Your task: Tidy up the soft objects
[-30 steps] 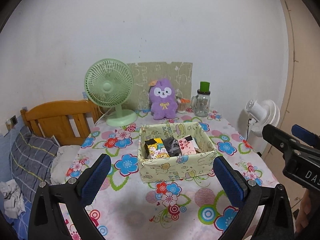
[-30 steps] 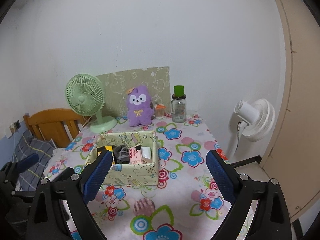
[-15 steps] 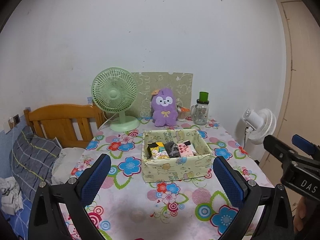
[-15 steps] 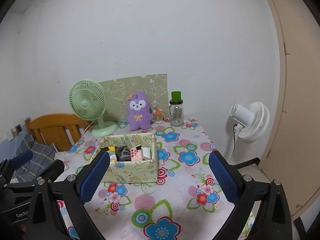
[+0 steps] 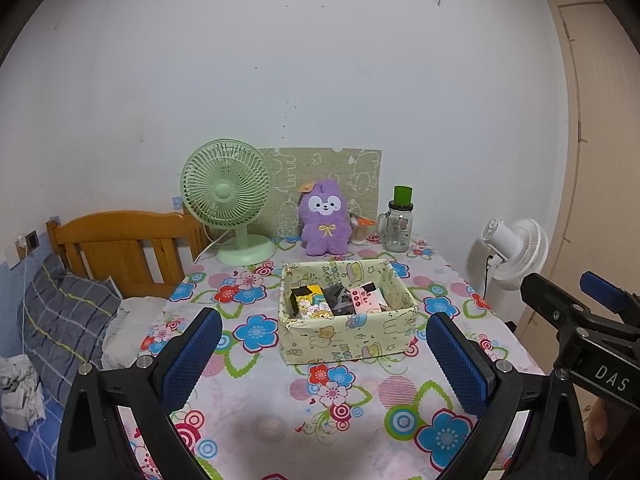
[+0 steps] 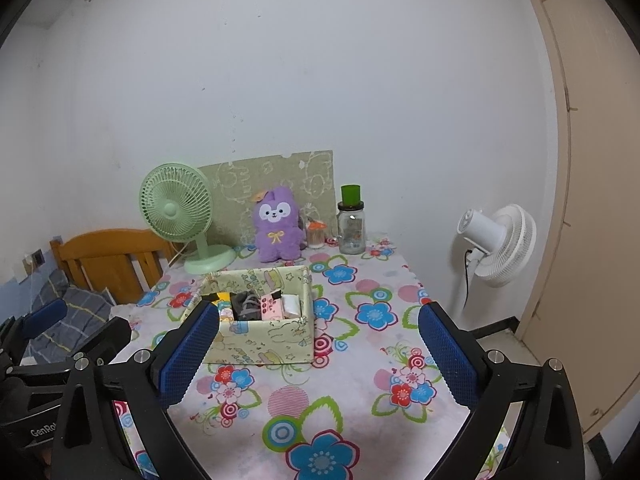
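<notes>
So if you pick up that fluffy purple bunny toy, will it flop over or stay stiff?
The fluffy purple plush bunny toy looks stuffed and furry, so it would probably squash and sag a bit. It seems light for its size. It sits upright alone on the floral tablecloth, so a push would likely tip it.

Surface [image 5: 276, 428] covered in a pale cloth printed with bright flowers and rings. Near its middle, a pale yellow-green cartoon-print fabric box [image 5: 348, 336], open-topped, resting flat; small folded soft items sit inside. Along the far edge, left to right: a mint-green plastic desk fan [image 5: 228, 204] on a round base at the far left corner; a purple plush toy with a white face [image 5: 324, 220], upright; a small container with an orange top [image 5: 360, 232], just beside the plush; a clear glass jar with a green lid [image 5: 398, 220] towards the far right corner. Behind them a green patterned board [image 5: 360, 176] stands on the far edge. Near edge bare cloth.
</notes>
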### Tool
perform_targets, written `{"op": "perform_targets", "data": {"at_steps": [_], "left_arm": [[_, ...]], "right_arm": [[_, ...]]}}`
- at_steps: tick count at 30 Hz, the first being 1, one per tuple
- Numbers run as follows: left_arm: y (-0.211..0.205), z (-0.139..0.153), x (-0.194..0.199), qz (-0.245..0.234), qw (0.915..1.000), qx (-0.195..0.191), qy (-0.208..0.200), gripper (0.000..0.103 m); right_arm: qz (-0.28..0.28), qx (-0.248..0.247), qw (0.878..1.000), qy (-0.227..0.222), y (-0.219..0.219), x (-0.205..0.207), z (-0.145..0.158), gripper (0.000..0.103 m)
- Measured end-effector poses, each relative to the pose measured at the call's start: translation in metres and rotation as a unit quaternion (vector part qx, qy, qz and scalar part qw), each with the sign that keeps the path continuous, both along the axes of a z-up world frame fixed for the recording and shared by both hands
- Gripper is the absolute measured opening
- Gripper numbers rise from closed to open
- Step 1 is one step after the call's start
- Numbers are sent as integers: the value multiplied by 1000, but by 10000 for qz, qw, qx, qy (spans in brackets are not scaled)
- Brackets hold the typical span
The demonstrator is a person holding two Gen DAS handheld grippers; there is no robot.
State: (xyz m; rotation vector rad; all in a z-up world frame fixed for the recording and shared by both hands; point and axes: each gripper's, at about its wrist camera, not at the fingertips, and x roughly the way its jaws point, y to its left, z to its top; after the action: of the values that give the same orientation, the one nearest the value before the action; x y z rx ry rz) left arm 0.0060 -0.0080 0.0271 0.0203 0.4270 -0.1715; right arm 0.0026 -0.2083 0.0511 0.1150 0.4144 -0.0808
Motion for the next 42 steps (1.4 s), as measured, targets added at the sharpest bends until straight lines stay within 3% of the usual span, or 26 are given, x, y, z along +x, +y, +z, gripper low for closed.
{"op": "perform_targets", "data": {"at_steps": [42], "left_arm": [[6, 4, -2, 43, 10000, -23, -20, 103]], "right_arm": [[95, 7, 10000, -20, 2, -1, 0, 102]]}}
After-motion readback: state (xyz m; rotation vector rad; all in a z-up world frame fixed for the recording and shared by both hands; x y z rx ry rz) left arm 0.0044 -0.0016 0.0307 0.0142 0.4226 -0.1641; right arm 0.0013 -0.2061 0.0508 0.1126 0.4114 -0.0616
